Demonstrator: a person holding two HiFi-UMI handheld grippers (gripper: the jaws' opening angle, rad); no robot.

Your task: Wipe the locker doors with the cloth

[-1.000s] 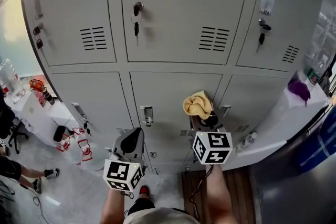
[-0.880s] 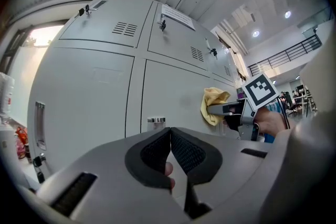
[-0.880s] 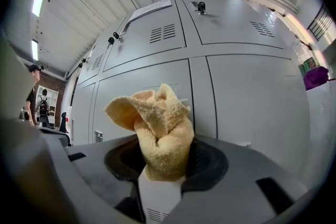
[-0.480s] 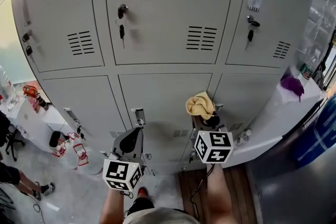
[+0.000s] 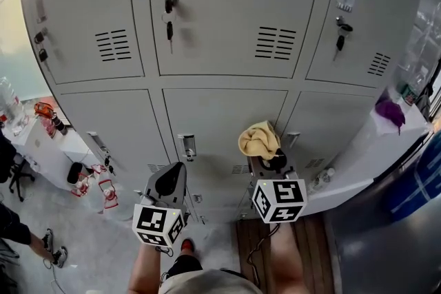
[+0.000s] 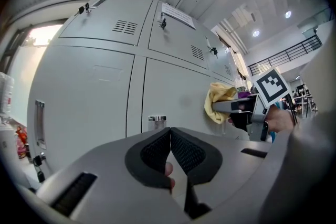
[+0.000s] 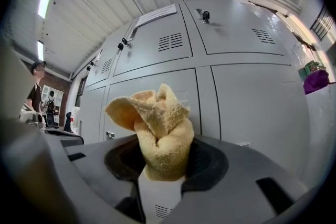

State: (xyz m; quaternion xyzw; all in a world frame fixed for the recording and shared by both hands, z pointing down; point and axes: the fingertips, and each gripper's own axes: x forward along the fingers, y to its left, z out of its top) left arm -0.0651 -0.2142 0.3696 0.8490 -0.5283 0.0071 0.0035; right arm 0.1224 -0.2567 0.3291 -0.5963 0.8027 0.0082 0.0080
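Little has changed: the right tongs (image 7: 165,161) still pinch the yellow cloth (image 5: 259,140) at frame centre, near the lower middle locker door (image 5: 220,113), while the left tongs (image 6: 170,140) stay pressed together and empty, so wiping looks yet to begin.

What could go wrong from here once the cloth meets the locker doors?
1. The cloth is bunched in the right gripper and pinched only at its lower end. Drag on the lower door might pull it free.
2. Hanging keys and that door's handle could snag the loose folds.
3. The left gripper, shut and empty, points toward that handle and may knock it.
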